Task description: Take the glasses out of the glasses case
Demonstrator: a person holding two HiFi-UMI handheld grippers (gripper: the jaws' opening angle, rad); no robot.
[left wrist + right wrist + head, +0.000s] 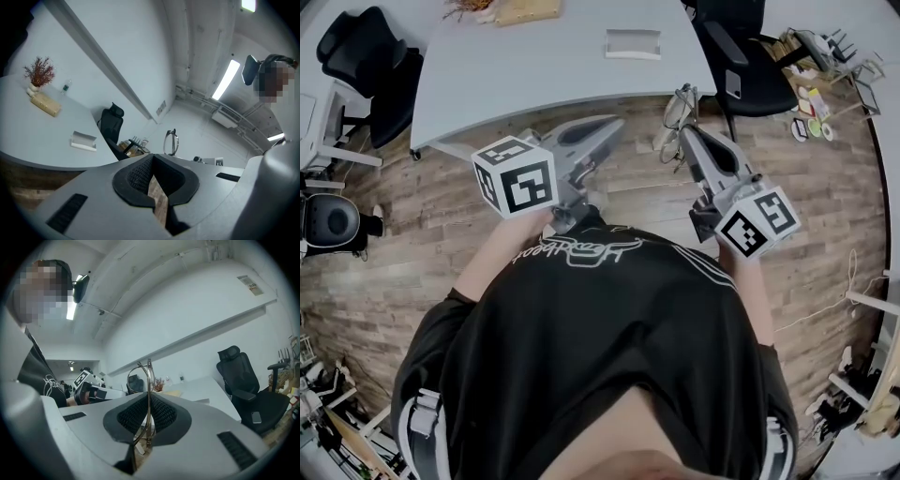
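— Where are the glasses?
— Your right gripper [686, 134] is clamped on them. The glasses [676, 111] stand upright between its pads, right of centre in the upper head view, over the floor [623, 192] just off the table [534, 66] edge.

— And the case?
— The case [633, 43] lies on the table at the top centre of that view, well apart from the glasses.

— The left gripper?
— Your left gripper [614, 122] is closed on nothing. Its tips meet and point at the table edge, left of the glasses.
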